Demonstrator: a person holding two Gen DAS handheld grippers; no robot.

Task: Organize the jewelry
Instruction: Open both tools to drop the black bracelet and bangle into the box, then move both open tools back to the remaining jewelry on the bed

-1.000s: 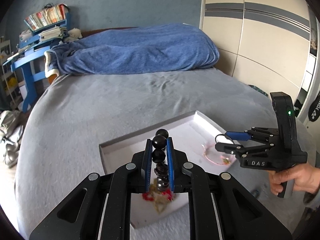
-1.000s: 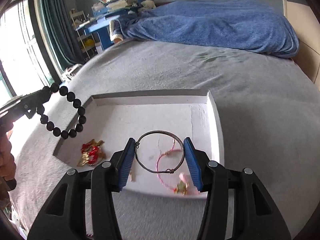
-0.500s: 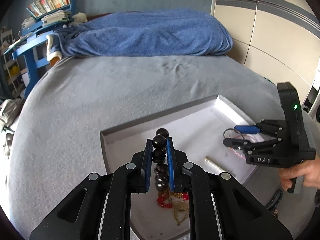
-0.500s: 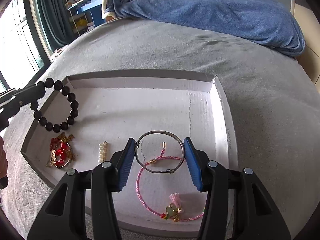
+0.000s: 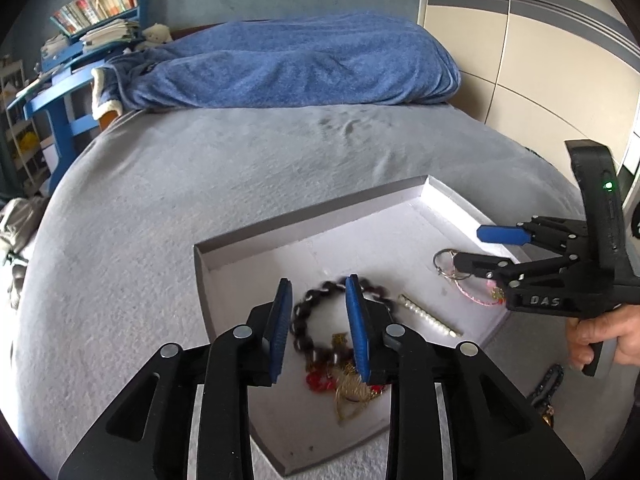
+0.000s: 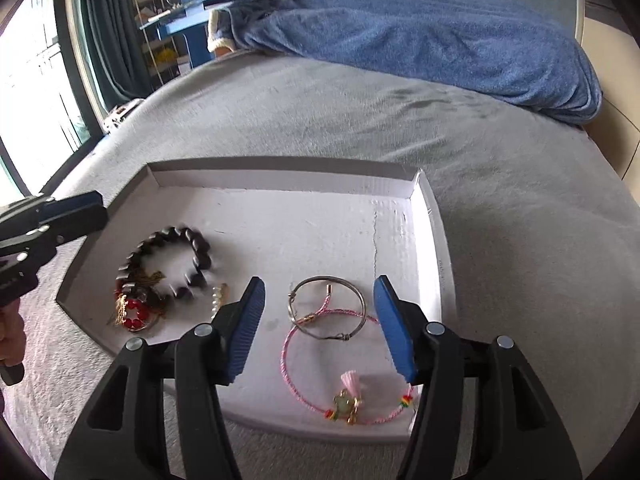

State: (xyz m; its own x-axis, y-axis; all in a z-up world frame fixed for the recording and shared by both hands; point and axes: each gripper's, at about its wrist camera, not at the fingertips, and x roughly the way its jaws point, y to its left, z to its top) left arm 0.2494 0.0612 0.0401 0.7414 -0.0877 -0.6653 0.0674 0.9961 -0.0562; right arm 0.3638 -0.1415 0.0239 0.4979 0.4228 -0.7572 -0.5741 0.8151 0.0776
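A white shallow tray [image 6: 288, 216] lies on the grey bed, also in the left wrist view [image 5: 256, 264]. My left gripper [image 5: 316, 320] is open above a black bead bracelet [image 5: 316, 324], which lies blurred in the tray's left part [image 6: 176, 260] over a red and gold ornament [image 6: 134, 314]. My right gripper [image 6: 320, 320] is open above a silver bangle [image 6: 328, 306] lying on a pink cord bracelet [image 6: 344, 380]. A pearl clip [image 6: 218, 298] lies between them. The right gripper [image 5: 472, 246] shows in the left wrist view too.
A blue blanket [image 6: 420, 40] is heaped at the far end of the bed. A blue desk with books [image 5: 68, 72] stands beyond it. A wardrobe [image 5: 540, 40] is at the right. A dark beaded item [image 5: 546, 384] lies on the bed by the hand.
My left gripper opened and the black bead bracelet dropped into the tray. My right gripper opened wide and the silver bangle now lies on the pink bracelet.
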